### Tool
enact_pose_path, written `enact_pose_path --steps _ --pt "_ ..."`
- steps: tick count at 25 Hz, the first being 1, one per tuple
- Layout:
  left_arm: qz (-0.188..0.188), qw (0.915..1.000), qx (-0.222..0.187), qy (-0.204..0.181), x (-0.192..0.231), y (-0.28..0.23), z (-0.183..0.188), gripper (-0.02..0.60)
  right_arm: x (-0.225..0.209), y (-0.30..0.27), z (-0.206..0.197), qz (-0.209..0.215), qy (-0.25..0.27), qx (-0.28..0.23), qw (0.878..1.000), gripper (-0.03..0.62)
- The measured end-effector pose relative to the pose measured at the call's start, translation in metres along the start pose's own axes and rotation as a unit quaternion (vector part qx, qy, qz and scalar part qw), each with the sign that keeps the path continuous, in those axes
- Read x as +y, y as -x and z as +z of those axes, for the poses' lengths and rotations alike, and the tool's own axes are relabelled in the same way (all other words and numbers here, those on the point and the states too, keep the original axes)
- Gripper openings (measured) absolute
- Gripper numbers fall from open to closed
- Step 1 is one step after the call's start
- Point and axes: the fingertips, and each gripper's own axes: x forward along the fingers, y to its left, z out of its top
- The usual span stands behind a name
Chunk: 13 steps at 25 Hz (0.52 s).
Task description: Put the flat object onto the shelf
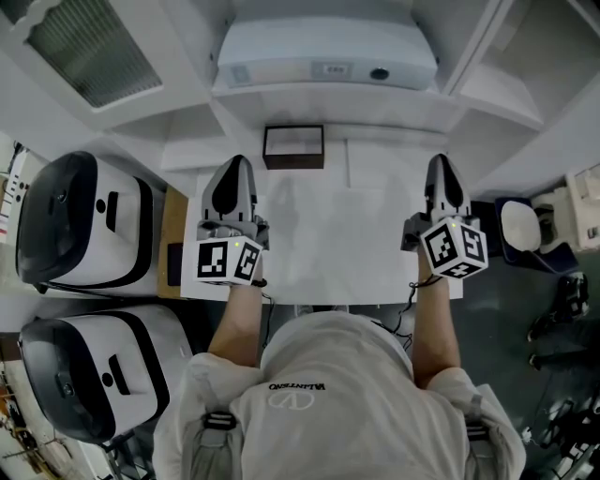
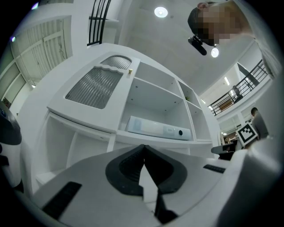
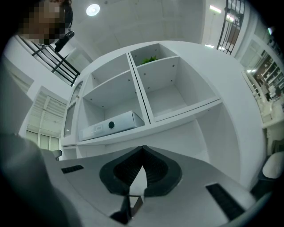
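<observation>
Head view: white flat box [image 1: 326, 53] in shelf [image 1: 281, 98] compartment; left gripper [image 1: 235, 162], right gripper [image 1: 442, 159] closed, seemingly empty

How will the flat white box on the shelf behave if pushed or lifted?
The box likely stays stiff: its edges look straight and crisp. Lying on its broad face on the shelf, it probably won't tip or roll. Its smooth skin may let it slide when pushed.

A tall, lab-like hall: a white shelf unit [image 2: 151, 97], white-and-black machines [image 1: 89, 220] at left, a railed balcony [image 2: 235, 91] at right and a ceiling lamp [image 2: 160, 12] overhead.
</observation>
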Motion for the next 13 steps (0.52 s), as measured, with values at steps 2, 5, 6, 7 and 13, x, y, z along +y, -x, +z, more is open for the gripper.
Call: enact_pose_path --steps 2,5,6,7,13 --pt "0.0 1.0 0.0 0.001 -0.0009 -0.0009 0.0001 0.005 -0.0012 0.0002 0.0001 -0.001 0.0 0.001 1.0 0.009" --pt "-0.001 1.0 0.001 0.004 -0.0022 -0.0021 -0.0008 0.005 -0.0031 -0.0005 -0.0011 -0.002 -0.001 0.003 1.0 0.009" --pt "-0.001 1.0 0.001 0.005 -0.0025 -0.0025 -0.001 0.005 -0.0035 -0.001 -0.0017 -0.002 -0.001 0.004 1.0 0.009" --pt "-0.001 1.0 0.001 0.005 -0.0026 -0.003 -0.0013 0.005 -0.0037 -0.0015 -0.0022 -0.002 -0.002 0.005 1.0 0.009" --pt "-0.001 1.0 0.002 0.007 -0.003 -0.0053 -0.0037 0.005 -0.0052 -0.0039 -0.0047 -0.001 -0.001 0.007 1.0 0.009"
